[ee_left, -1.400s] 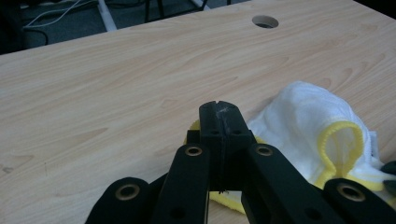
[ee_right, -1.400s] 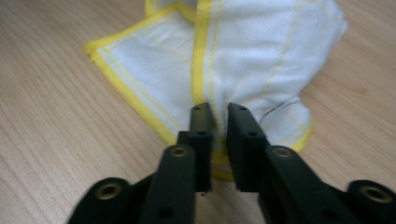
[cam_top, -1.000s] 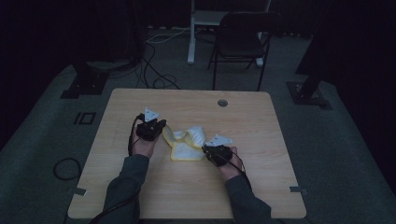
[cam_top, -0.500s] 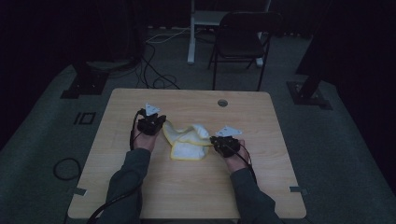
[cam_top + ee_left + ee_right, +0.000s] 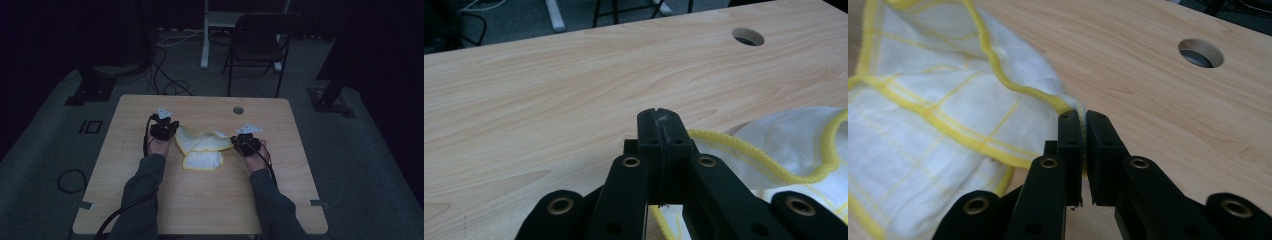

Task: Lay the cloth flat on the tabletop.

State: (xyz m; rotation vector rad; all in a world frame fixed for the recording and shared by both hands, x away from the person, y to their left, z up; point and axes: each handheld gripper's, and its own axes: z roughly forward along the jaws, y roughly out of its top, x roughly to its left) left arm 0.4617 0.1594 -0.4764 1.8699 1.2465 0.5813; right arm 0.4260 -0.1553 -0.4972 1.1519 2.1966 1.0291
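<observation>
**Two tongs hold up a cloth**

The worktop (image 5: 210, 200) lies under both tongs. The white and yellow cloth (image 5: 202, 147) hangs between them, partly resting down. The left tongs (image 5: 659, 131) and right tongs (image 5: 1079, 131) each pinch a corner tight, probably to spread or fold it.

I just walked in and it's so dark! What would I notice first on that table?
The white cloth with yellow edging in the middle of the wooden table stands out brightest. The left hand-held gripper and the right hand-held gripper each pinch a corner, lifting its far edge. A round hole sits near the table's far edge.
</observation>
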